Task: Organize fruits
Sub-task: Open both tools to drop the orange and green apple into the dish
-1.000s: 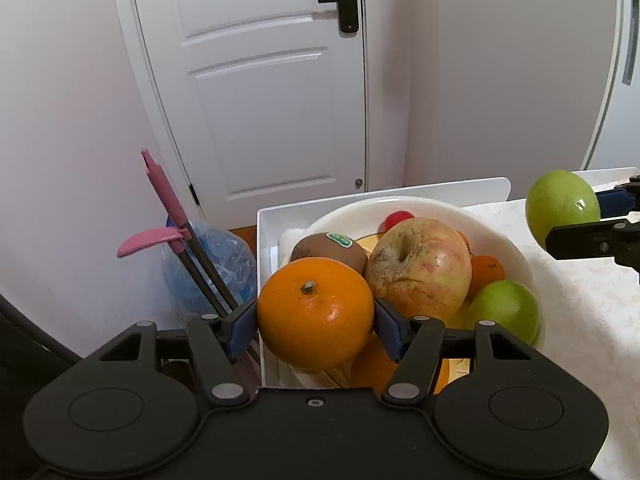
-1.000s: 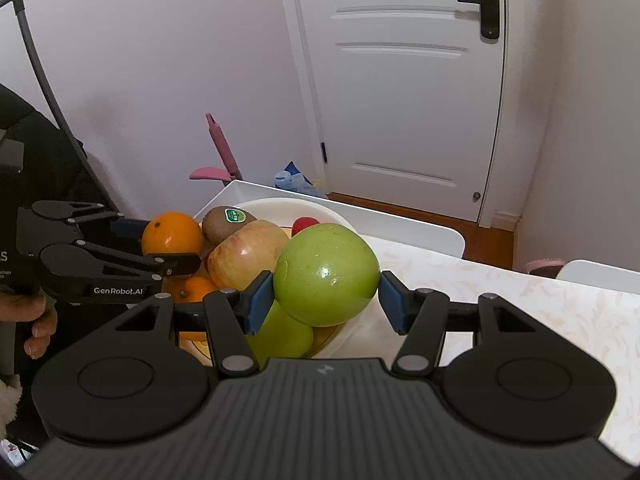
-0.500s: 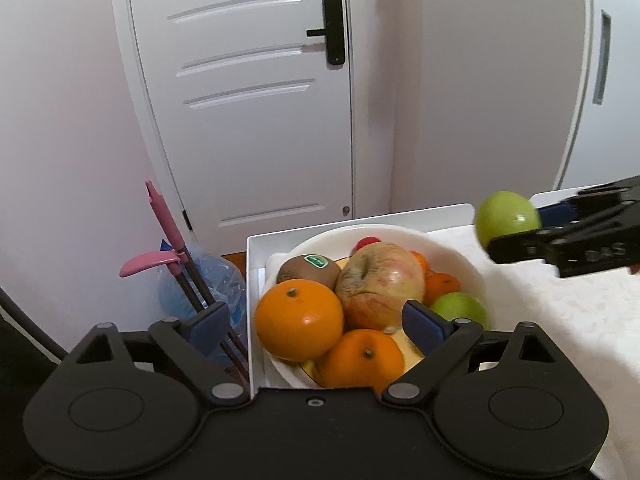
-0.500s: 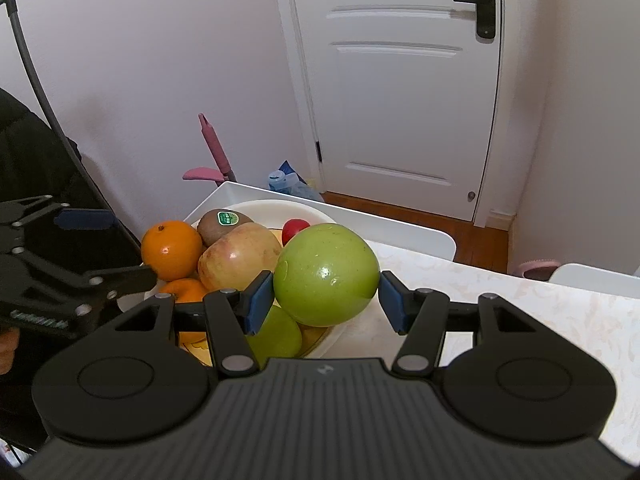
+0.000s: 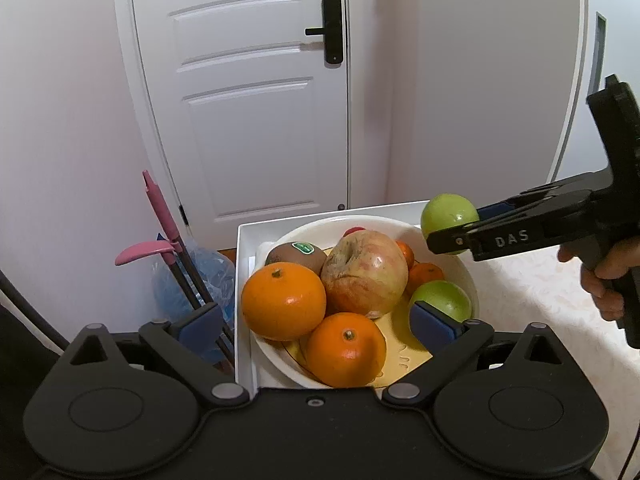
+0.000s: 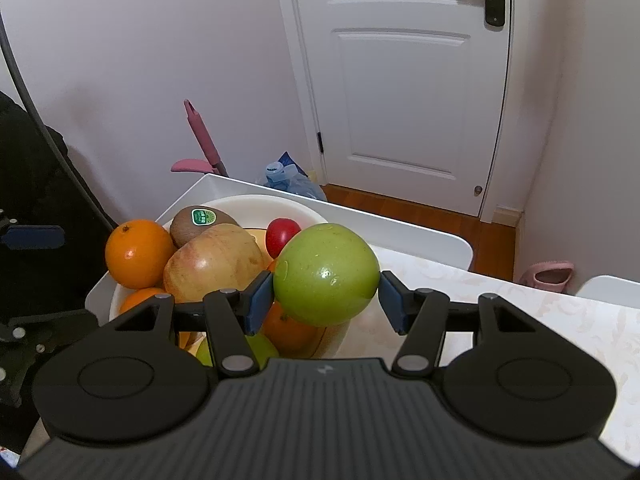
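A white bowl (image 5: 470,280) on a white tray (image 5: 244,300) holds two oranges (image 5: 283,301), a big apple (image 5: 364,274), a kiwi (image 5: 296,254), a green apple (image 5: 442,300), tangerines and a red fruit. My left gripper (image 5: 316,326) is open and empty, just short of the bowl's near side. My right gripper (image 6: 326,300) is shut on a green apple (image 6: 326,274) and holds it above the bowl's right rim; it also shows in the left wrist view (image 5: 450,216). The bowl (image 6: 248,204) and the orange (image 6: 138,254) show in the right wrist view.
The tray sits at the left end of a table with a pale patterned cloth (image 5: 540,288). Beyond the table edge stand a pink-handled mop (image 5: 160,208) and a blue water bottle (image 5: 192,276). A white door (image 5: 256,92) is behind.
My left gripper opened, let go of the orange into the bowl and drew back. My right gripper moved the green apple towards the bowl's right rim.
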`<state>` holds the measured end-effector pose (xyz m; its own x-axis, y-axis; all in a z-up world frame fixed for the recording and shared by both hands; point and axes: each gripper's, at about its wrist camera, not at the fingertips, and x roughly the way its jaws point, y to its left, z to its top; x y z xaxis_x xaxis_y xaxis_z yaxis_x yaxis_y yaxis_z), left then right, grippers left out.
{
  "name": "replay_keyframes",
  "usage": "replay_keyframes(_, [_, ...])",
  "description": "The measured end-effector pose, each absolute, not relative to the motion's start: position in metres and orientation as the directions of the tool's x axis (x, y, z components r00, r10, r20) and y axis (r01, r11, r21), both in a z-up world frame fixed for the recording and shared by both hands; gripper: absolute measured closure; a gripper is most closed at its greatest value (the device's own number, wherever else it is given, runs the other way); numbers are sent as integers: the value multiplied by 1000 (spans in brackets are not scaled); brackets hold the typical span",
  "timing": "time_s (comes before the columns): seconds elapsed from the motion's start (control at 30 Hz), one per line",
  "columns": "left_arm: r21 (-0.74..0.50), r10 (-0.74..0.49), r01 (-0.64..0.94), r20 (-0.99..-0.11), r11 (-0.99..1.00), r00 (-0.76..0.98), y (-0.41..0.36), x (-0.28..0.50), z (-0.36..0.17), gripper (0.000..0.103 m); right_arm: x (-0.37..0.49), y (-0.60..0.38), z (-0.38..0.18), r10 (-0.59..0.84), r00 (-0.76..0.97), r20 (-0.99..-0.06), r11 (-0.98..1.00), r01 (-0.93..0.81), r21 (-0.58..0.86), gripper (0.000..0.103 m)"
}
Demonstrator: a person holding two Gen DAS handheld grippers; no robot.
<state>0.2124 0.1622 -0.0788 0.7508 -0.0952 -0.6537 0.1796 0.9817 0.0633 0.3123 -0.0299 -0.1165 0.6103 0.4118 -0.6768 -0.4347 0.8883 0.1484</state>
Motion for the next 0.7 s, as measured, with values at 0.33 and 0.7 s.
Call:
replay_keyframes(0.33, [52,-107,183,-643,982,759,166,210,-79,1,300,-35,-109,402,700,-590,903,-408,131,0])
replay_keyframes(0.7, [64,-98,173,-611,983,785,145,188,-57,1,248,-68,-66,359,748,-559,927,-355,120,0])
